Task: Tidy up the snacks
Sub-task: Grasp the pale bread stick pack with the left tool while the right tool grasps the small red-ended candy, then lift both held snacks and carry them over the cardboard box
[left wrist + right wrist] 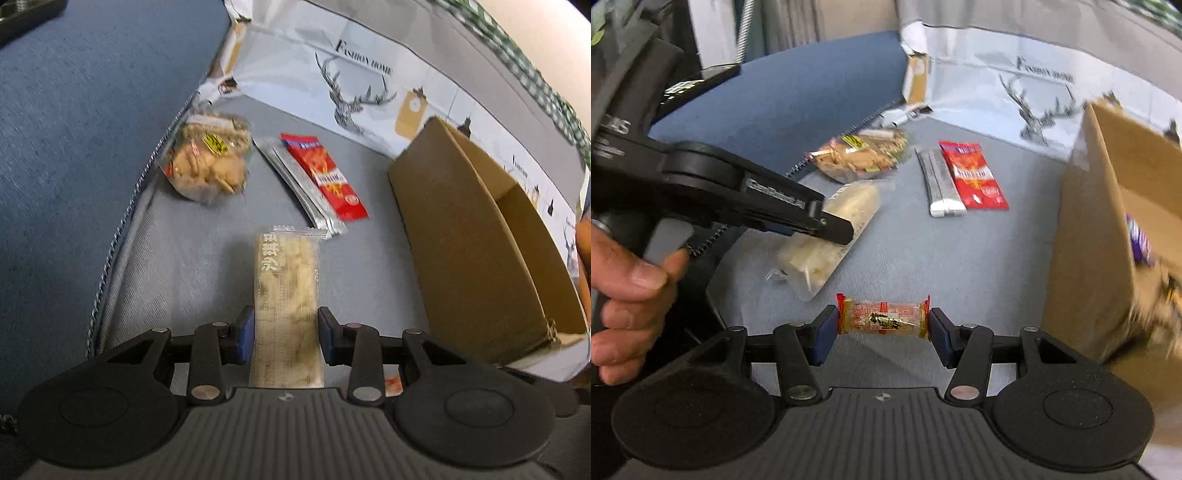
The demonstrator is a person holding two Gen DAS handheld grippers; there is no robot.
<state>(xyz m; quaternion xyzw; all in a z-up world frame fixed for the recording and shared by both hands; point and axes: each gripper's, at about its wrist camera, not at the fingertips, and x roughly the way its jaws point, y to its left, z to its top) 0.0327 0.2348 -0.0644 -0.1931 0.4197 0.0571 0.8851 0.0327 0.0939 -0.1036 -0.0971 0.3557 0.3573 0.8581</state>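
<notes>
Our left gripper fingers clamp a long pale pastry bar in clear wrap. Our right gripper fingers grip a small red-ended wrapped snack roll endwise. Both hang above the grey fabric surface, beside the brown cardboard box.

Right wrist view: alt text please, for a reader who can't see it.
The right gripper holds a small wrapped snack roll end to end above a grey fabric surface. To its left the left gripper grips a pale snack bar; a cardboard box stands right.
</notes>
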